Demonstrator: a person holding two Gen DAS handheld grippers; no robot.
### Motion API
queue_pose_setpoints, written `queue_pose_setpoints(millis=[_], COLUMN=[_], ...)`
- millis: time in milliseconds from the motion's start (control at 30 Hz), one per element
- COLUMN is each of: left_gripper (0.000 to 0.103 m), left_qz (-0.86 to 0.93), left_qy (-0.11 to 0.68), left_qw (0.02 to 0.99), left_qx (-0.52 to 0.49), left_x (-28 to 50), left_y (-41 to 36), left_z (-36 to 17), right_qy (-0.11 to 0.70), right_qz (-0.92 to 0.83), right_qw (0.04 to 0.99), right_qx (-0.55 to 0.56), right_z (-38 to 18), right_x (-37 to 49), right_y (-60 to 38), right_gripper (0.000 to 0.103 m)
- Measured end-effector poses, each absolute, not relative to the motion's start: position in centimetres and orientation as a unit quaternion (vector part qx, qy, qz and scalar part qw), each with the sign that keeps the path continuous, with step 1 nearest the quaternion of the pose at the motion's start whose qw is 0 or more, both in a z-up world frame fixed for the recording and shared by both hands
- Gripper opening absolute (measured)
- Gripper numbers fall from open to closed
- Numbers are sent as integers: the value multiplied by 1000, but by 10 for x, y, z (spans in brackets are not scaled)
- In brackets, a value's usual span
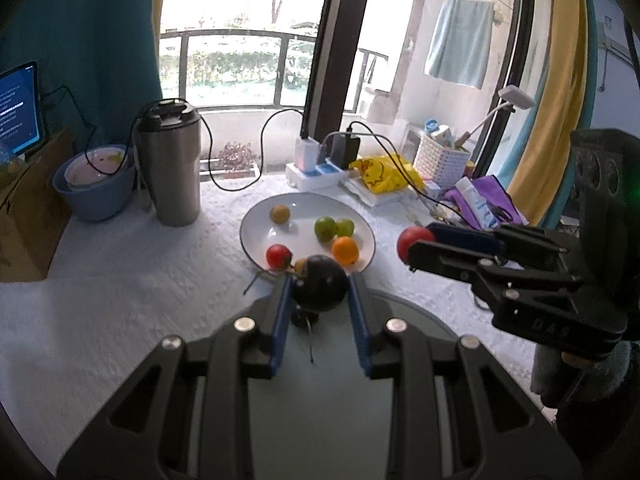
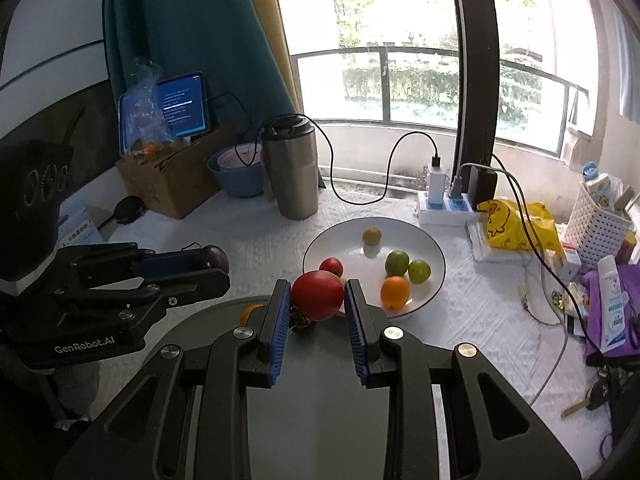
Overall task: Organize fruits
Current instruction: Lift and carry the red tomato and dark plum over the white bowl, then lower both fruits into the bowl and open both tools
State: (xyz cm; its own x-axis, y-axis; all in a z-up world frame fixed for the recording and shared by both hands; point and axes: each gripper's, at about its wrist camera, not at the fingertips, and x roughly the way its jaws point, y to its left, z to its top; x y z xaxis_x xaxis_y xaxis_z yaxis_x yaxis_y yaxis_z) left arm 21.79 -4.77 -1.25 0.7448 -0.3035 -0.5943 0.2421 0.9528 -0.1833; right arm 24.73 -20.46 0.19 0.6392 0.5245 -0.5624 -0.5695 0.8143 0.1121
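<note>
the white cloth-covered table (image 1: 120, 280) carries a steel tumbler (image 1: 170, 164), a blue bowl (image 1: 94, 196) and a white plate (image 1: 308, 208). the plate holds, by descending size, an orange fruit (image 1: 345, 250), two green fruits (image 1: 325, 229), a small red fruit (image 1: 279, 256) and a brownish-yellow fruit (image 1: 279, 213). left gripper (image 1: 320, 288): jaws closed on a dark plum (image 1: 320, 286), held just at the plate's near rim above a grey round surface (image 1: 320, 420). right gripper (image 2: 317, 296): jaws closed on a red tomato (image 2: 318, 295), held just beside the plate's near rim.
</note>
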Motion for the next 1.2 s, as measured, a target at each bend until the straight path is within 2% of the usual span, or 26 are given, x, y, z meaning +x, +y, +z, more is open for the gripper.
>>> queue_pose_setpoints(millis=[500, 1200], left_gripper=[29, 29], left_qz=[-142, -138], left_qy=[338, 379], left_qw=[929, 914], left_qx=[-51, -44], left_x=[274, 361], left_y=[-41, -39], left_z=[-24, -70], right_qy=[314, 365], right_qz=[305, 307], right_qw=[899, 879], right_qx=[-34, -13], right_z=[-8, -60], right_x=[301, 384], right_y=[-197, -185], right_gripper=[30, 30])
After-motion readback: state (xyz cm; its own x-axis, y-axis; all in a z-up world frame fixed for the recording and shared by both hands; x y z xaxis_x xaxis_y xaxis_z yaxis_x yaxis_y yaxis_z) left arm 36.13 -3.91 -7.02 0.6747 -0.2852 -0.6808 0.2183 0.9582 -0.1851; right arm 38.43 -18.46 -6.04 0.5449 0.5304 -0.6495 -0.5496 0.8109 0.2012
